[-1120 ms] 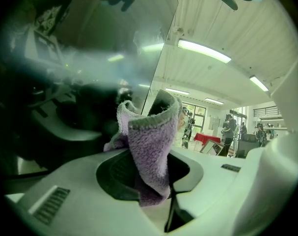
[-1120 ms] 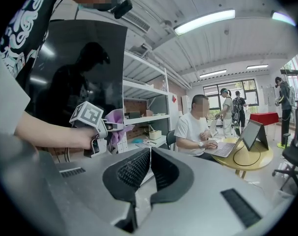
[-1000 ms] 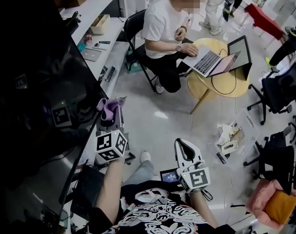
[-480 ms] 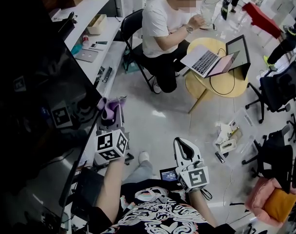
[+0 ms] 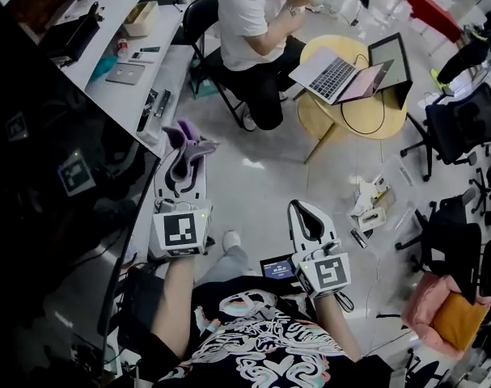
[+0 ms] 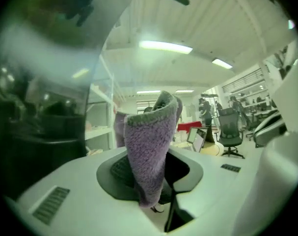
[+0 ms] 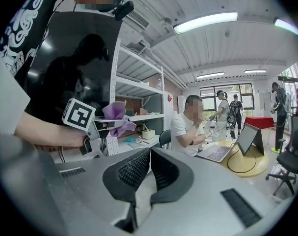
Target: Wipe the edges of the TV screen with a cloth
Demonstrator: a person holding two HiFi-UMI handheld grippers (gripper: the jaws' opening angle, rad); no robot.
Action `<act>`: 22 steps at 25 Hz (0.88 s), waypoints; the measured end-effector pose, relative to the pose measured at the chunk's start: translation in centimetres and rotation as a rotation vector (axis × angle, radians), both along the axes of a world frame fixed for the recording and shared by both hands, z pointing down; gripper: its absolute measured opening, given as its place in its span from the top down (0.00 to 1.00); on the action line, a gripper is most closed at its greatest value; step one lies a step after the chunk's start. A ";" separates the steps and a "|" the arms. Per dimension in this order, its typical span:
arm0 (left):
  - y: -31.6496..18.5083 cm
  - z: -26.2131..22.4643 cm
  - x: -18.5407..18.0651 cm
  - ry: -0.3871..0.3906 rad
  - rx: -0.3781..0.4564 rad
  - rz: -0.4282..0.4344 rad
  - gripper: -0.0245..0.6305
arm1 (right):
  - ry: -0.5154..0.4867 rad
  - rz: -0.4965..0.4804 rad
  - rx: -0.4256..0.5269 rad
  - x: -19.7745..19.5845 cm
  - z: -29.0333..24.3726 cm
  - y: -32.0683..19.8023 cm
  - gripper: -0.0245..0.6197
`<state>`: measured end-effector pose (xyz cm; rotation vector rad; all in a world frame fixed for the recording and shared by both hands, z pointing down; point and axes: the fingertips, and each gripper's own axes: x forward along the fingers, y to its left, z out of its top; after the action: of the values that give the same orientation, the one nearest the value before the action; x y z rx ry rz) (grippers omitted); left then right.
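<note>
Left of centre in the head view, left tool [image 5: 183,168] clenched on purple cloth [image 5: 187,145], near the TV screen [image 5: 51,241] edge; cloth judged soft, light, floppy, best pinched by a bunched fold; right tool [image 5: 306,217] closed, empty.

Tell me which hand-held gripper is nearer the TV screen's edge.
Left. The left hand-held gripper, clamping the purple cloth, is close beside the TV screen's edge; the right hand-held gripper is farther off, over the floor.
</note>
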<state>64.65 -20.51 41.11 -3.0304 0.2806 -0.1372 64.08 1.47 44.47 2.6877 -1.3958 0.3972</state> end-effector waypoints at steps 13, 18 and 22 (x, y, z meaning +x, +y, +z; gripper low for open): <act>3.1 -2.2 -1.4 0.089 -0.018 -0.102 0.77 | 0.066 -0.166 0.039 3.2 -1.2 -0.9 0.92; 4.3 -2.0 -3.1 0.110 0.025 -0.289 0.77 | 0.102 -0.359 0.041 4.7 -0.9 -0.8 0.92; 7.4 -1.1 -6.1 0.142 0.031 -0.466 0.77 | 0.097 -0.515 0.070 4.9 0.1 0.5 0.92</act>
<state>58.60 -13.11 39.96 -2.8887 0.9862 0.0505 68.96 1.93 44.61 2.2312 -2.0112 0.1704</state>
